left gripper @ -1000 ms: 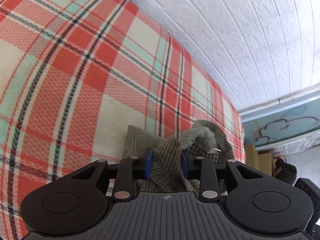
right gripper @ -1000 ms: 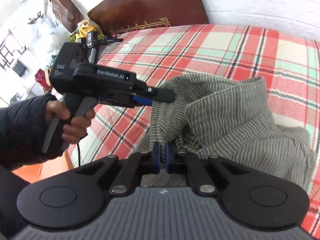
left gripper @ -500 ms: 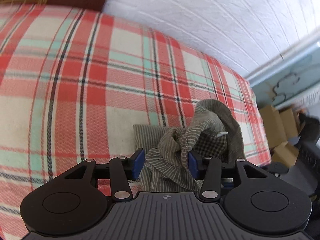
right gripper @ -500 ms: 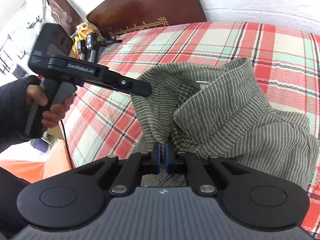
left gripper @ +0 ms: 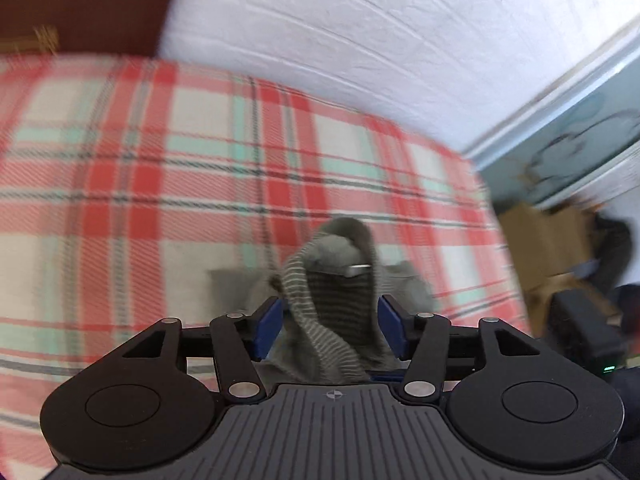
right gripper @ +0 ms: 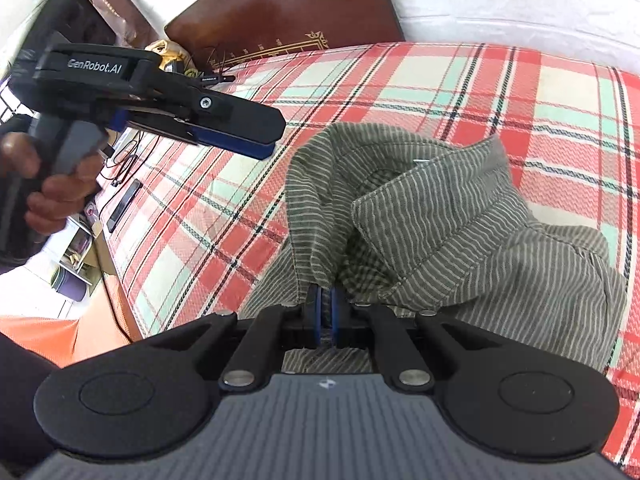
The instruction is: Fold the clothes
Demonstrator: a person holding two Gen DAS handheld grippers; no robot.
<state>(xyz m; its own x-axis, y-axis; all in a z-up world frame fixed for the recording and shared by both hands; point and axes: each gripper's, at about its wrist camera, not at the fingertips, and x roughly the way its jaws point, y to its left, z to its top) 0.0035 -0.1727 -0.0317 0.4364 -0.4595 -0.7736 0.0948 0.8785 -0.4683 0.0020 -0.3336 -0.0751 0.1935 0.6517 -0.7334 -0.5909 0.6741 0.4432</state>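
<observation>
Right gripper (right gripper: 325, 312) pinching striped shirt (right gripper: 440, 232); left gripper (left gripper: 330, 326) spread, raised clear.

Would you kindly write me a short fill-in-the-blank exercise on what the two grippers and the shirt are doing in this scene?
1. The right gripper is shut on the grey striped ____.
2. The left gripper has its jaws ____, with shirt fabric between them but not clamped.
3. The shirt lies on a bedsheet with a red, cream and mint ____ pattern.
4. In the right wrist view, the left gripper hovers to the ____ of the shirt.

Missing words: shirt; open; plaid; left
</observation>
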